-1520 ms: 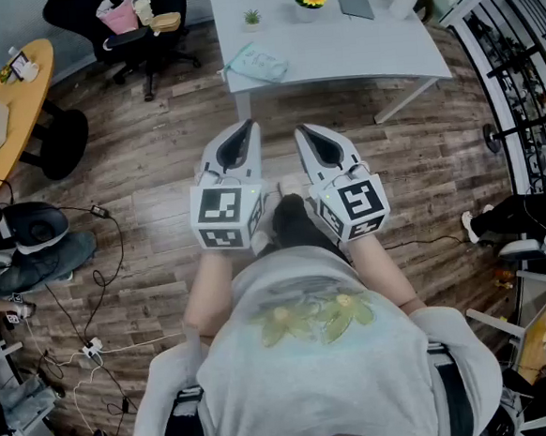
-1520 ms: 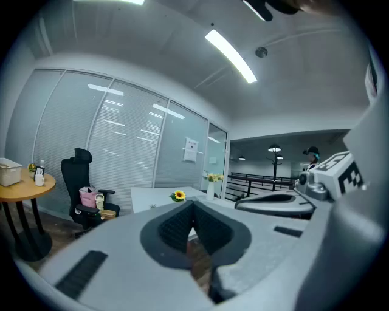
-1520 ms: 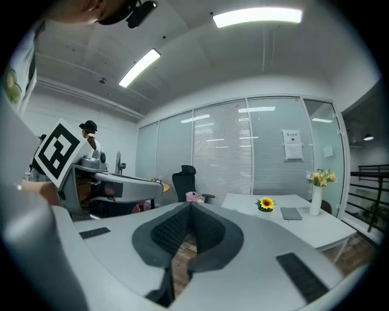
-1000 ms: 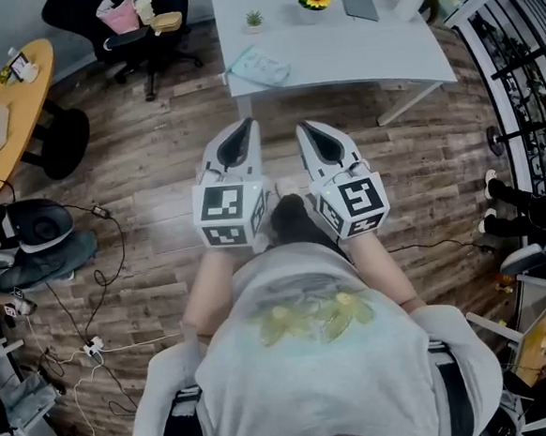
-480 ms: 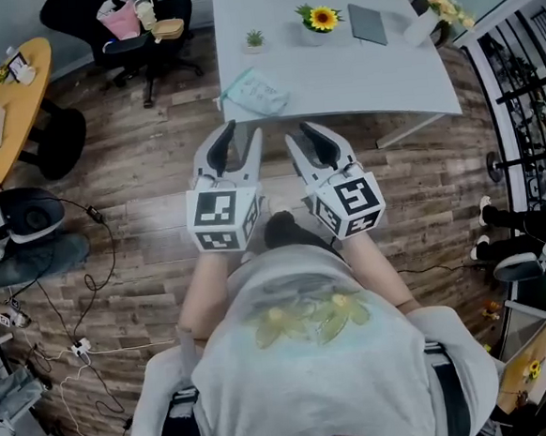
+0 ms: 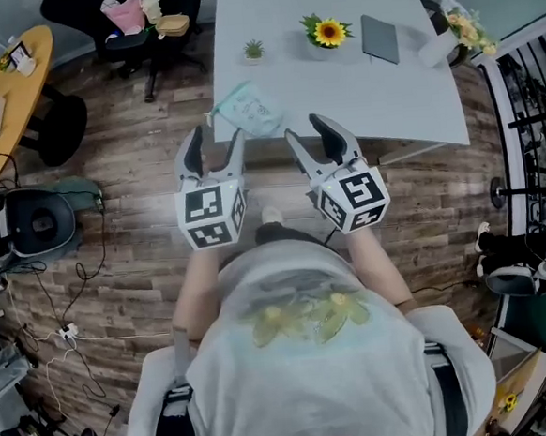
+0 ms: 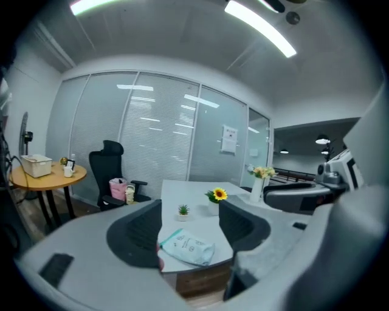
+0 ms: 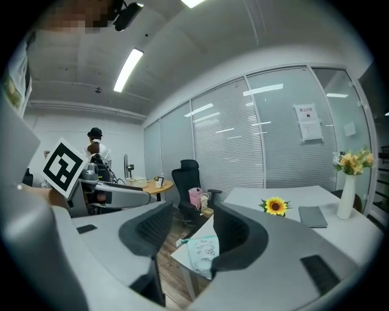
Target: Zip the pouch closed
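Note:
A pale mint pouch (image 6: 248,109) lies flat on the near left corner of the white table (image 6: 376,91). Both grippers hang in the air short of the table edge, and neither touches the pouch. My left gripper (image 6: 214,146) is open, its jaws having just been opening with nothing between them. My right gripper (image 6: 312,139) is open too, its jaws also just opened and empty. The pouch (image 7: 188,246) shows beyond the left gripper (image 7: 189,212) in the left gripper view. The right gripper view has the pouch (image 8: 203,252) beyond the right gripper (image 8: 193,218).
On the table stand a sunflower pot (image 6: 329,34), a small green plant (image 6: 253,50), a dark tablet (image 6: 380,39) and a flower vase (image 6: 456,29). A black office chair (image 6: 136,26) with bags and a round wooden table (image 6: 8,83) are at the left. Cables (image 6: 73,303) run over the floor.
Both grippers have gone from shut to open. They moved forward toward the white table, and the pouch now lies just ahead of their tips.

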The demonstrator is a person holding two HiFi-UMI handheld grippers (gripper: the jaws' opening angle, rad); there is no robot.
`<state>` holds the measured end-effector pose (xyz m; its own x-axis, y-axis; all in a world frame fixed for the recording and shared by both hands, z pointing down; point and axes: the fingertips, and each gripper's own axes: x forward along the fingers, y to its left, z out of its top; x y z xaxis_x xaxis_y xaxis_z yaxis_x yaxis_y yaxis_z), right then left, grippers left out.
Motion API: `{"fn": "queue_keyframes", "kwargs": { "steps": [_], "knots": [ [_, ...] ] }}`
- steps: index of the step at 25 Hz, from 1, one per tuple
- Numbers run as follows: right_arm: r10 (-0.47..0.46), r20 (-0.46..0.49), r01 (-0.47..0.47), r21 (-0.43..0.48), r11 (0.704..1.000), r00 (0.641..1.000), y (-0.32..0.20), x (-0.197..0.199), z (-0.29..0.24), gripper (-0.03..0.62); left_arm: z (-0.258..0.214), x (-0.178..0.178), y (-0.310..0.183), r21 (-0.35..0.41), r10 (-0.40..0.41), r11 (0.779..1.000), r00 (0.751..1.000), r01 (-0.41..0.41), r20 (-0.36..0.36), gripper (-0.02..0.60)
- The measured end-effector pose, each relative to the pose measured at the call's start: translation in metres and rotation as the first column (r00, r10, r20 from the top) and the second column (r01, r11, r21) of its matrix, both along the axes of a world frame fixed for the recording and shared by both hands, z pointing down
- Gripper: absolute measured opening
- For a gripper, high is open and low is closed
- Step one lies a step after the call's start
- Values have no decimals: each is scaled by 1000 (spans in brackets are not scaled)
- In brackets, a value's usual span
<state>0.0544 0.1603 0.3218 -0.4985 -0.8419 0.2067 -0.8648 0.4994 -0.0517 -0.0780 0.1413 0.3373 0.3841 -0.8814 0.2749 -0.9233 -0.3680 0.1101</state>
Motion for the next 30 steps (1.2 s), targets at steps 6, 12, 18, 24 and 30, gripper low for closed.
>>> {"fn": "queue_keyframes", "kwargs": {
  "steps": [6, 12, 18, 24, 30],
  "knots": [
    [-72, -9, 72, -31, 997, 997, -40, 19, 15, 201, 39, -12, -26, -86, -120, 989, 992, 124, 46, 276],
    [-138, -13, 137, -42, 990, 990, -77, 26, 25, 201, 81, -17, -43, -197, -196, 959, 979, 203, 54, 275],
    [-186, -9, 185, -79, 980, 982, -91, 22, 42, 201, 116, -25, -51, -281, -225, 928, 970, 244, 96, 275],
    [-246, -11, 243, -122, 962, 969, -99, 11, 55, 201, 145, -29, -63, -366, -207, 901, 972, 233, 108, 275],
    [-264, -13, 259, -163, 952, 964, -112, -2, 66, 201, 174, -35, -78, -447, -183, 870, 978, 208, 100, 275]
  ]
}}
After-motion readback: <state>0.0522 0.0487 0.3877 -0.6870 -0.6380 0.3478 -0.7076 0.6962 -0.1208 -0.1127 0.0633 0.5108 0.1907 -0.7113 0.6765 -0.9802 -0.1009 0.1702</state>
